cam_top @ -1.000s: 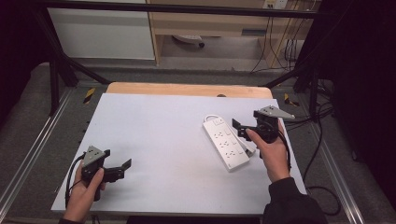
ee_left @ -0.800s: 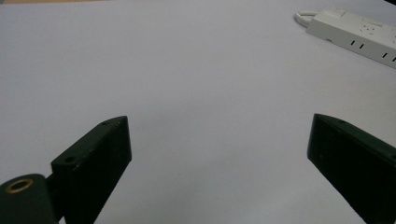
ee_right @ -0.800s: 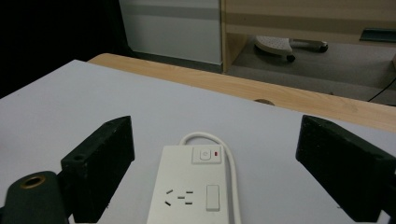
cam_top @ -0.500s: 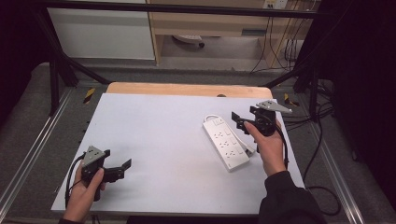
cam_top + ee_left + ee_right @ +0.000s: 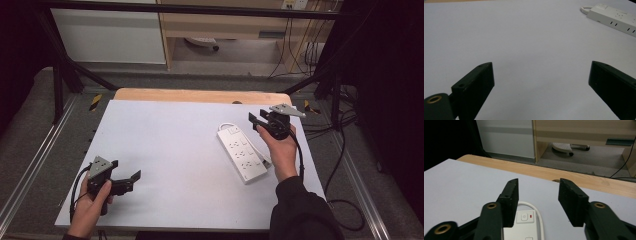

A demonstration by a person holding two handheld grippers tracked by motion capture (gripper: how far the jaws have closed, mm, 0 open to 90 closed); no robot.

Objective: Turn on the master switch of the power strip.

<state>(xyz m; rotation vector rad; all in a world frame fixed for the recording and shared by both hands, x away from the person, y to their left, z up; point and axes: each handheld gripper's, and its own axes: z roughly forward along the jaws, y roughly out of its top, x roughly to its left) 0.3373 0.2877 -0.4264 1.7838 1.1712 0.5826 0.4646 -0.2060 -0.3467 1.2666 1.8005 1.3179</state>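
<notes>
- Since a second ago my right gripper [image 5: 259, 121] has slid toward the far end of the power strip [image 5: 242, 152], and its jaws have just been closing from wide to about half open, with nothing between them yet.
- In the right gripper view the strip's switch end [image 5: 524, 217], with its small red light, sits just below and past my fingertips [image 5: 512, 192]; the jaws hang above it, not touching.
- My left gripper [image 5: 131, 179] rests near the front left corner of the white table [image 5: 165, 135], jaws spread wide and empty, well apart from the strip.
- The strip lies flat on the right half of the table, running diagonally from the switch end at the far side toward me, with its white cord [image 5: 226, 125] looping out at the far end.
- I judge it a stiff, light, hard plastic bar with smooth sides that could slip under my pads.
- I would take it across its narrow width, on the two long side walls near the switch end, squeezing squarely so it does not twist.
- The cord is limp and may drag or snag when the bar moves.
</notes>
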